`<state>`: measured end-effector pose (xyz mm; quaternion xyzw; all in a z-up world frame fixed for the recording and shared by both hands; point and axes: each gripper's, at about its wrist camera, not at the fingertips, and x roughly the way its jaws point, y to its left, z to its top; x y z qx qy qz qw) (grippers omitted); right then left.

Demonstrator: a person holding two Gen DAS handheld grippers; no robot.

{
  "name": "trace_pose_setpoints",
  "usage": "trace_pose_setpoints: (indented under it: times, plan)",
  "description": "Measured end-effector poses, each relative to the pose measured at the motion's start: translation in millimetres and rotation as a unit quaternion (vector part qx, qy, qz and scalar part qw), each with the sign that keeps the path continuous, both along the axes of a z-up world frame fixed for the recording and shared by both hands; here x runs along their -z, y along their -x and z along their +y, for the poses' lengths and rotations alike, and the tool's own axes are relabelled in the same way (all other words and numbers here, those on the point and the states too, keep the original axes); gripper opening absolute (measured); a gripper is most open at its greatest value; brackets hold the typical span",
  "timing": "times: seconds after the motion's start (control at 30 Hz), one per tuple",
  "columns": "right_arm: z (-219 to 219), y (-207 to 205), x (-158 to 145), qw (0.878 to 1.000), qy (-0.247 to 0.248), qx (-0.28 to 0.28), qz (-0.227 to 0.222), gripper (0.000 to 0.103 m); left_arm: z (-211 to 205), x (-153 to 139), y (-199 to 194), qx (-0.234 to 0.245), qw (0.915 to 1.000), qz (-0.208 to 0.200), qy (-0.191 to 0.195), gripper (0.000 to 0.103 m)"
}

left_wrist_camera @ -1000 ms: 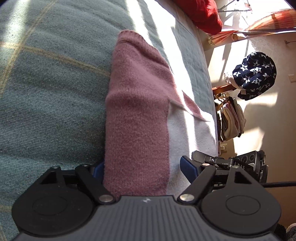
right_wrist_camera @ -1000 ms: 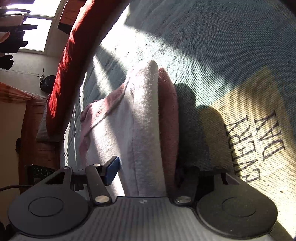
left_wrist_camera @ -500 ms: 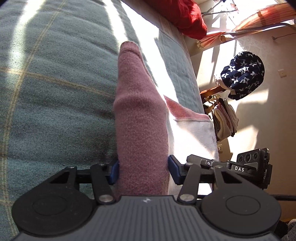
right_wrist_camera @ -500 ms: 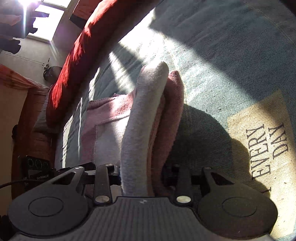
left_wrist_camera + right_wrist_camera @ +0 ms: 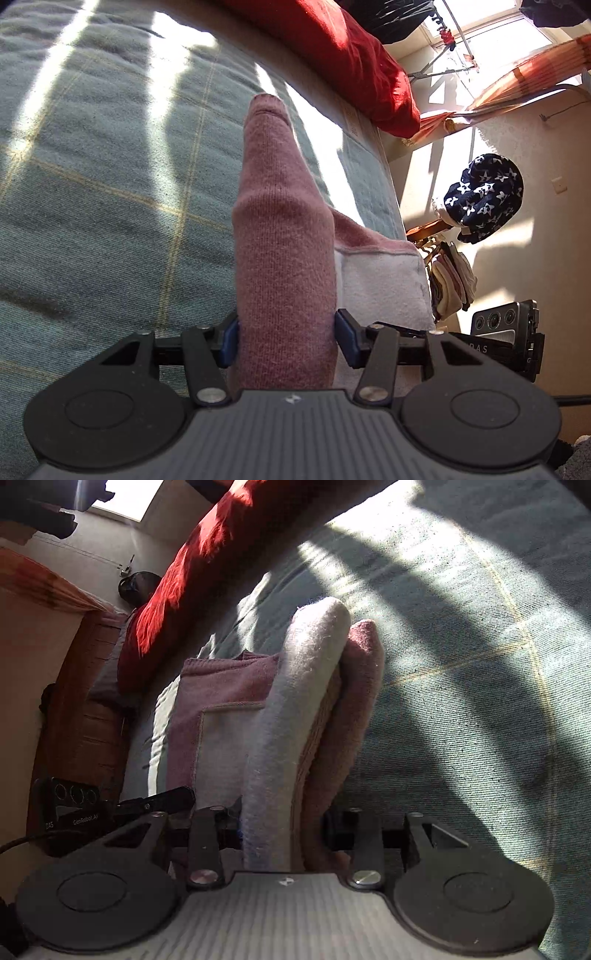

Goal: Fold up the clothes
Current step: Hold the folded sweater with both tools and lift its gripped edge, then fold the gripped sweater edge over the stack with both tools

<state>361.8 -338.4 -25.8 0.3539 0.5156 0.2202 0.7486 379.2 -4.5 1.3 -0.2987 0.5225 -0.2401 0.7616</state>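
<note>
A pink and white knit sweater (image 5: 284, 258) lies partly lifted over a grey-green checked bedspread (image 5: 110, 192). My left gripper (image 5: 286, 341) is shut on a thick pink fold of it, blue pads pressing both sides. The white panel (image 5: 380, 280) stretches to the right toward the other gripper's body (image 5: 506, 332). In the right wrist view my right gripper (image 5: 282, 830) is shut on a bunched white and pink fold (image 5: 295, 720) of the same sweater; its pads are mostly hidden by cloth. The sweater's flat part (image 5: 218, 716) hangs to the left.
A red pillow (image 5: 351, 48) lies at the head of the bed. Past the bed's edge hang a navy star-patterned garment (image 5: 484, 199) and stacked clothes (image 5: 450, 280). A wooden bedside cabinet (image 5: 85, 716) stands left in the right wrist view.
Both grippers closed on folds of the sweater and rose, lifting its edge off the bedspread. The printed cushion text left the right wrist view.
</note>
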Motion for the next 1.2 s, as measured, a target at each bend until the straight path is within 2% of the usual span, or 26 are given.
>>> trace_pose_setpoints:
  times: [0.27, 0.6, 0.9, 1.2]
  plan:
    - [119, -38, -12, 0.998, -0.004, -0.067, -0.006, 0.043, 115, -8, 19, -0.069, 0.9975, -0.009, -0.003, 0.051]
    - [279, -79, -19, 0.988, -0.016, -0.154, -0.009, 0.047, 257, -9, 34, -0.149, 0.9885, -0.008, -0.021, 0.051]
    - [394, -100, -2, 0.982, -0.038, -0.184, 0.020, 0.048, 356, -4, 31, -0.205, 0.9776, -0.015, -0.044, 0.051]
    - [485, -103, 13, 0.976, -0.041, -0.213, 0.036, 0.049, 423, 0, 24, -0.237, 0.9683, -0.029, -0.074, 0.051]
